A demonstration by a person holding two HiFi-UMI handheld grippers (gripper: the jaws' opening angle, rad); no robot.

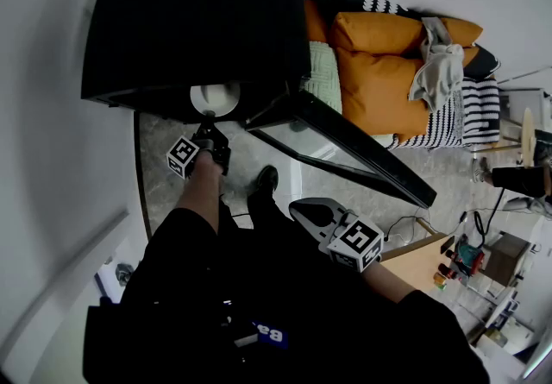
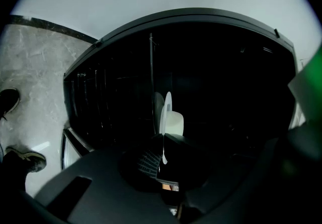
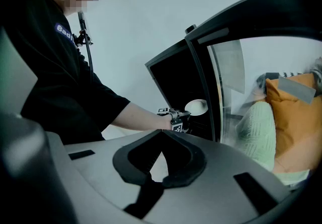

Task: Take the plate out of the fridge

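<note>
the black fridge (image 1: 190,11) stands on the floor (image 1: 168,192) by the white wall. its glass door (image 1: 345,145) hangs wide open. inside the fridge it is very dark.

the white plate (image 1: 214,97) is at the front of the fridge, right at the open edge. the left gripper (image 1: 210,122) reaches out to it. in the left gripper view the plate (image 2: 166,109) is seen from its side, like a thin white line. its edge sits between the two jaws of the left gripper (image 2: 162,160). the jaws are squeezed tight on that edge, so the left gripper has hold of the plate.

the right gripper (image 1: 304,208) is held back, near the person's body and well apart from the fridge. in the right gripper view, the tips of the right gripper (image 3: 162,135) touch each other and there is nothing between them. far past them you can see the person's arm, the left gripper (image 3: 177,116) and the plate (image 3: 196,106) at the fridge (image 3: 173,79).

the person wears a black top. one dark shoe (image 1: 266,177) is on the floor under the open door. past the door there is a sofa with big orange cushions (image 1: 379,72).
</note>
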